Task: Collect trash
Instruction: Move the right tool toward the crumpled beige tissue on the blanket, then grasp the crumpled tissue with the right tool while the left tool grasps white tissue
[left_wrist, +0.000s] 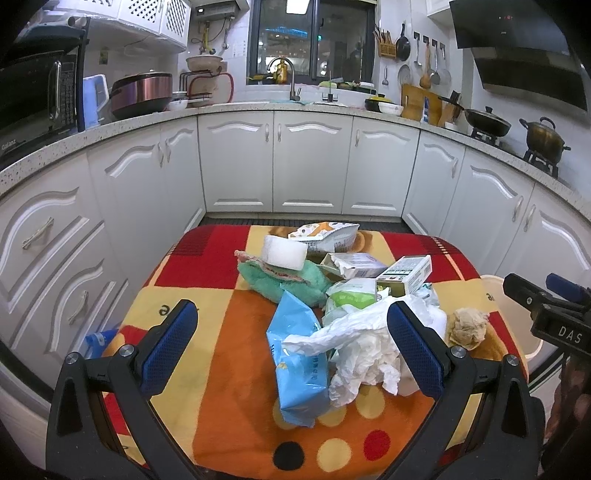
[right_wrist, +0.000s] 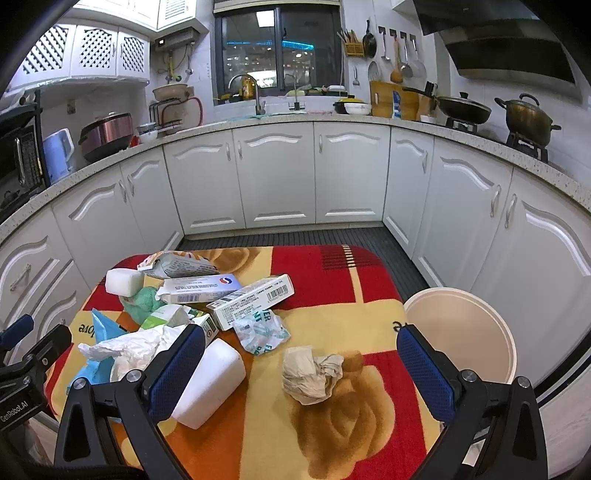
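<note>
Best to start with the crumpled brown paper wad (right_wrist: 312, 373), lying alone near the right edge of the patterned tablecloth (right_wrist: 332, 280), just beside the cream bin (right_wrist: 461, 332) that stands past that edge. Seems sensible to bring the right gripper (right_wrist: 301, 373) down with the wad centred between the blue pads (right_wrist: 424, 373), close gently so the paper compresses rather than squirts out, then lift clear of the cloth before swinging right over the bin rim. Worth keeping the left pad off the white foam block (right_wrist: 210, 384), which sits touching or just in front of it in the right wrist view. Right gripper spread wide, grasping nothing, wad framed in the gap but apparently not yet touched. Left gripper (left_wrist: 291, 343) likewise wide apart and empty, hovering over the near left part of the cloth, with the blue pouch (left_wrist: 299, 362) and crumpled white plastic bag (left_wrist: 362, 347) between its pads; contact with either hard to judge. Remaining trash heaped toward the centre and far left of the cloth: cartons (right_wrist: 255, 299), a foil snack bag (right_wrist: 177, 264), a green cloth (left_wrist: 284, 280) with a white sponge block (left_wrist: 284, 251) on top.
</note>
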